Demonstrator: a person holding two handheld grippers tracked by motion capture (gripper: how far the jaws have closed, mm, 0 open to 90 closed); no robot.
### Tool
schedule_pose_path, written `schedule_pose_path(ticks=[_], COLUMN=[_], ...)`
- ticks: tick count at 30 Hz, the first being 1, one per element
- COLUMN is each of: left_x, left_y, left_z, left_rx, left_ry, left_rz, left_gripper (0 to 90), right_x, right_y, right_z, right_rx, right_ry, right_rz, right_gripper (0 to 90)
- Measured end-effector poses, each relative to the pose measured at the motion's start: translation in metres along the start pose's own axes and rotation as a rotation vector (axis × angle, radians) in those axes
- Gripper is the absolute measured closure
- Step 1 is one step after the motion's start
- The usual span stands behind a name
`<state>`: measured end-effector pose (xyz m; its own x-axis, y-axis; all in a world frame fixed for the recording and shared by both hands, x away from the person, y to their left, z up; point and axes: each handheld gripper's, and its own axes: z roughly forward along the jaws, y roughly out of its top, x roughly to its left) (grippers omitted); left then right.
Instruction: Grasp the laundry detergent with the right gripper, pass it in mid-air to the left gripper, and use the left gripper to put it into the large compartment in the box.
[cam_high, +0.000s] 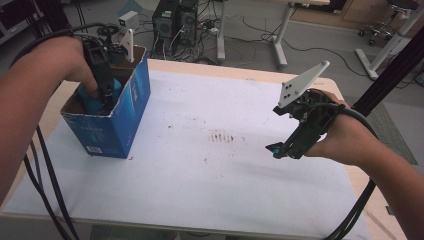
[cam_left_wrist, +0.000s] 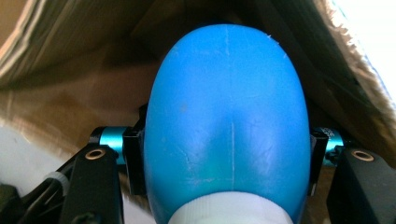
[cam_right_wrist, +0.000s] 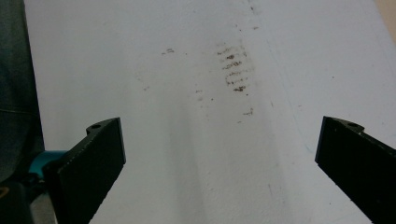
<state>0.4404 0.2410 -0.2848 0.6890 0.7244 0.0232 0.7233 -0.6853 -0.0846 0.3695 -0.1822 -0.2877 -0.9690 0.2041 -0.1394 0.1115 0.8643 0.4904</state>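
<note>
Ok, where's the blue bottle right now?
The blue bottle is clamped in the left gripper, down inside the blue box at the table's far-left corner in the high view.

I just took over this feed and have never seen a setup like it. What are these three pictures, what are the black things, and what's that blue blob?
A person holds a pair of two-jaw tongs in each hand; there is no robot arm. The high view looks down on the table. The other two pictures come from cameras riding on each tool, looking along its jaws. The left tongs reach down into an open blue cardboard box and are shut on a rounded blue object with a white neck, probably a bottle. The right tongs hang open over the white, slightly stained table cover, holding nothing.
</note>
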Motion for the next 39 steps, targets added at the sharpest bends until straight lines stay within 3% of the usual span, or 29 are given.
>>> schedule_pose_path(ticks=[3, 5, 13, 18, 23, 30, 39], left_x=[0.0, 0.0, 0.006, 0.008, 0.008, 0.007, 0.0], left_y=[0.0, 0.001, 0.0, -0.001, -0.002, -0.004, -0.006], left_z=[0.005, 0.007, 0.008, 0.003, 0.0, -0.005, -0.024], left_rx=[-0.01, -0.023, -0.047, -0.093, -0.067, -0.066, -0.055], left_ry=[0.011, 0.009, -0.031, -0.05, -0.067, -0.056, -0.023], left_rz=[0.057, 0.073, 0.071, 0.045, 0.034, 0.01, 0.019], left_gripper=[38.2, 38.2, 37.7, 34.4, 33.5, 29.4, 28.8], right_x=[0.001, 0.001, 0.0, -0.001, 0.0, 0.001, 0.003], right_y=[0.001, 0.001, 0.001, 0.0, 0.001, 0.0, 0.001], right_z=[0.001, 0.002, 0.004, 0.004, 0.004, 0.002, 0.0], right_rx=[0.003, 0.007, 0.01, 0.015, 0.012, 0.007, 0.013], right_ry=[0.002, 0.001, 0.001, 0.0, -0.001, -0.001, 0.0], right_rz=[0.004, 0.001, 0.012, 0.015, 0.008, 0.008, 0.002], right_gripper=[0.7, 0.7, 0.7, 0.7, 0.7, 0.7, 0.7])
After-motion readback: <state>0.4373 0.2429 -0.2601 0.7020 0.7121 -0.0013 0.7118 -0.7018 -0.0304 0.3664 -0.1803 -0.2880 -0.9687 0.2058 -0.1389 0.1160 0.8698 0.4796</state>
